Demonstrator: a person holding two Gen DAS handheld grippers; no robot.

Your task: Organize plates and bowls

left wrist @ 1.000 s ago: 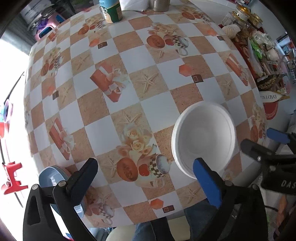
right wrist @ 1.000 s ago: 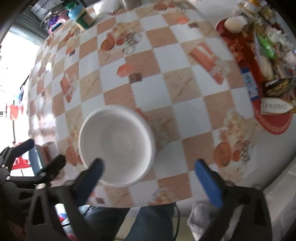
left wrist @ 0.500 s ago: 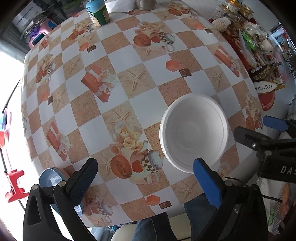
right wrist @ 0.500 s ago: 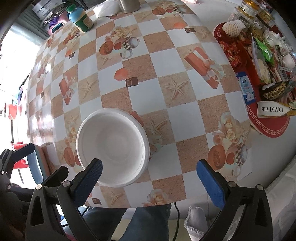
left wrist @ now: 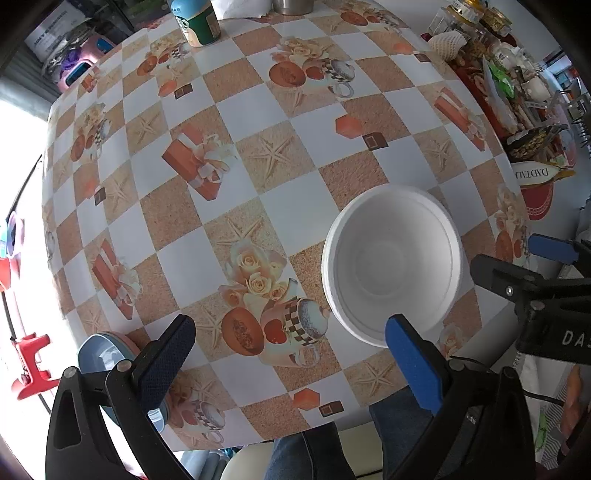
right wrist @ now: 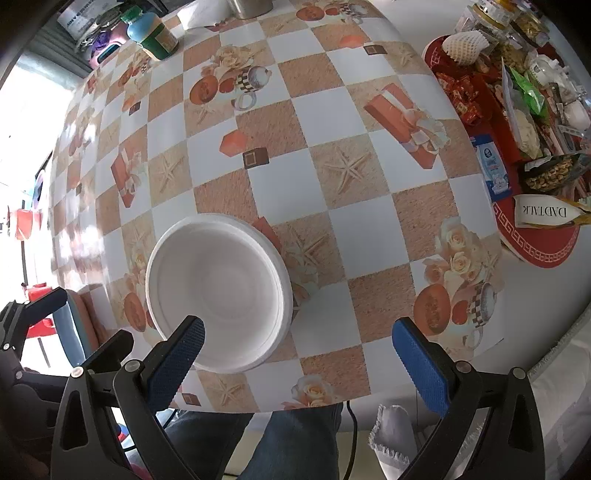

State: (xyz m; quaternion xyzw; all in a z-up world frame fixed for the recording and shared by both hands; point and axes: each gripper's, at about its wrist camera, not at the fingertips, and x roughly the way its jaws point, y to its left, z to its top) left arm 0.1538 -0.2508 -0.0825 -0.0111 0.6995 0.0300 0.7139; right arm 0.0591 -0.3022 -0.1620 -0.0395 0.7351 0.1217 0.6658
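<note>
A white foam bowl (left wrist: 391, 262) stands upright near the front edge of the checkered table; it also shows in the right wrist view (right wrist: 218, 295). A stack of blue and pink dishes (left wrist: 107, 354) sits at the front left corner, partly hidden behind my left gripper's finger; it appears at the left edge of the right wrist view (right wrist: 75, 328). My left gripper (left wrist: 288, 354) is open and empty above the front edge, its right finger just over the bowl's near rim. My right gripper (right wrist: 299, 358) is open and empty, its left finger over the bowl's near rim.
A green bottle with a blue cap (left wrist: 197, 22) and a metal cup (right wrist: 249, 7) stand at the far edge. A red tray (right wrist: 535, 236) crowded with snacks, jars and packets fills the right side. The person's legs (right wrist: 295, 443) are below the table edge.
Both grippers have shifted slightly over the table, so the bowl sits a little differently in each view. The bowl itself has not moved on the cloth.
</note>
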